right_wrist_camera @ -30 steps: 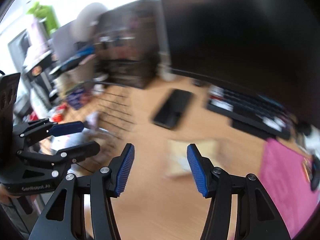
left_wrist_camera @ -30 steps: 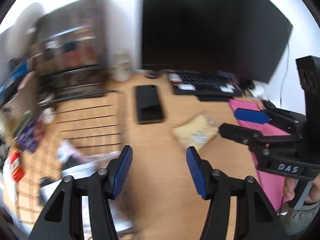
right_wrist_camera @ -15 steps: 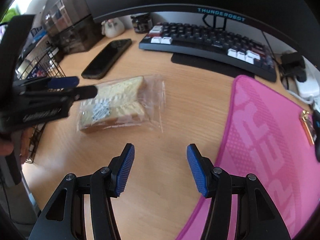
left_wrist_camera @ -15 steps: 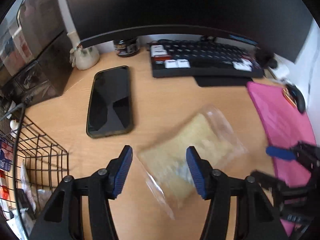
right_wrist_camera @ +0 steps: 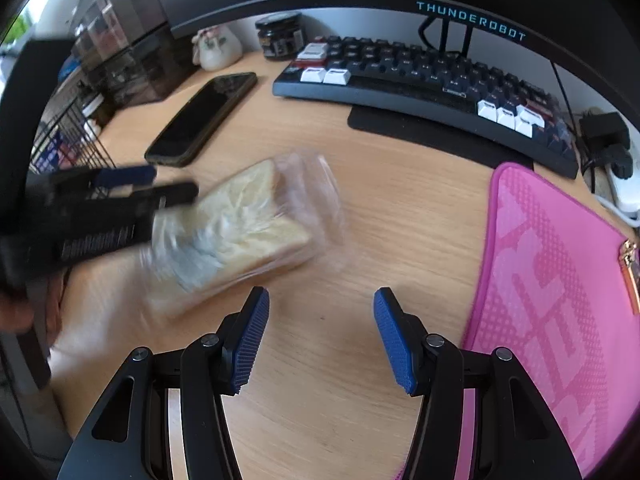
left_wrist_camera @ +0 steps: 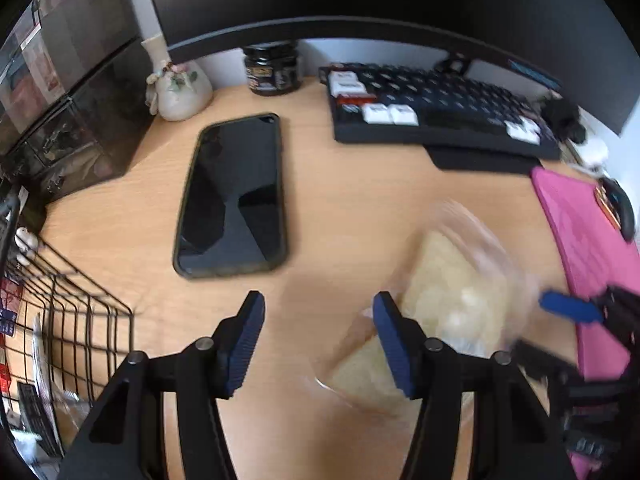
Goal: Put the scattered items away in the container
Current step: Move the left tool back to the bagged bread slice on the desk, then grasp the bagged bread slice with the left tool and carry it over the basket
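Note:
A clear bag of sliced bread lies on the wooden desk. In the left wrist view the bread bag sits just right of my left gripper, partly behind its right finger. That gripper is open, with only bare desk between its fingers. My right gripper is open too, low over the desk, just to the near right of the bag. From the right wrist view the left gripper reaches over the bag's left end. A black wire basket holding packets stands at the far left.
A black phone lies face up beyond the left gripper. Behind are a dark keyboard, a monitor, a dark jar and a white figurine. A pink zipped pouch covers the right side. Dark drawers stand back left.
Both grippers have dropped and tilted down toward the desk. The bread bag now shows right of the left gripper's fingers instead of between them. Neither gripper's jaws changed.

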### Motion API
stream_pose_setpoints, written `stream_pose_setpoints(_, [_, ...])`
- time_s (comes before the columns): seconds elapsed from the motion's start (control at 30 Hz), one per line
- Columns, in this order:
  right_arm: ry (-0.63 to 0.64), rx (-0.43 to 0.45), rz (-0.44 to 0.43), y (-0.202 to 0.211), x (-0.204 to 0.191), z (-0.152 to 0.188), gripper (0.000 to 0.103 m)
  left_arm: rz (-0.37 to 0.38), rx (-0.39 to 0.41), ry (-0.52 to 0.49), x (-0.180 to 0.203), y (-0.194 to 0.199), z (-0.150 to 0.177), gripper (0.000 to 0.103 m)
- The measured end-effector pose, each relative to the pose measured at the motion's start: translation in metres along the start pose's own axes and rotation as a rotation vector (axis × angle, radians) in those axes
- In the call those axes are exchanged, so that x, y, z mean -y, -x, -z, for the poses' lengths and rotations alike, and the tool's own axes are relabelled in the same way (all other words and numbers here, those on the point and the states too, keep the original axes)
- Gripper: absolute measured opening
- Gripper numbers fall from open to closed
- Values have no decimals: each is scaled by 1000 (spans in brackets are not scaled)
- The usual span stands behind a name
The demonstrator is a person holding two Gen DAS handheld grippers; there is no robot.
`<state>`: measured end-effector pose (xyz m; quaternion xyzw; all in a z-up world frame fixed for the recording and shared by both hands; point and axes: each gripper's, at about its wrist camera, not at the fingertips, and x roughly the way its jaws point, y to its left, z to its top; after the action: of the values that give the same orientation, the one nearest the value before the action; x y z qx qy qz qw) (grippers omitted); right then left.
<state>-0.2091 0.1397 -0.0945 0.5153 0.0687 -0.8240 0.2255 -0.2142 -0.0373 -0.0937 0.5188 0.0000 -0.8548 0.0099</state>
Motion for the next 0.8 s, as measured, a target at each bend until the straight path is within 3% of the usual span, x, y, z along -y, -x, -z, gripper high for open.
stream_pose_setpoints(0.2, [23, 0, 2, 7, -6, 13, 55, 8, -22, -30, 7, 19, 22, 62])
stream_pose_setpoints(0.37, [-11, 44, 4, 33, 5, 27, 55, 66, -9, -30, 19, 40, 27, 62])
stream_pose_setpoints(0.43, [-43, 73, 9, 50, 15, 33, 55, 107, -2, -64, 34, 46, 28, 68])
stream_pose_setpoints(0.67, [-102, 91, 34, 73, 46, 48, 55, 114, -56, -174, 82, 22, 28, 72])
stream_pose_setpoints(0.8, [-120, 89, 26, 73, 59, 52, 55, 90, -27, -178, 86, 16, 23, 80])
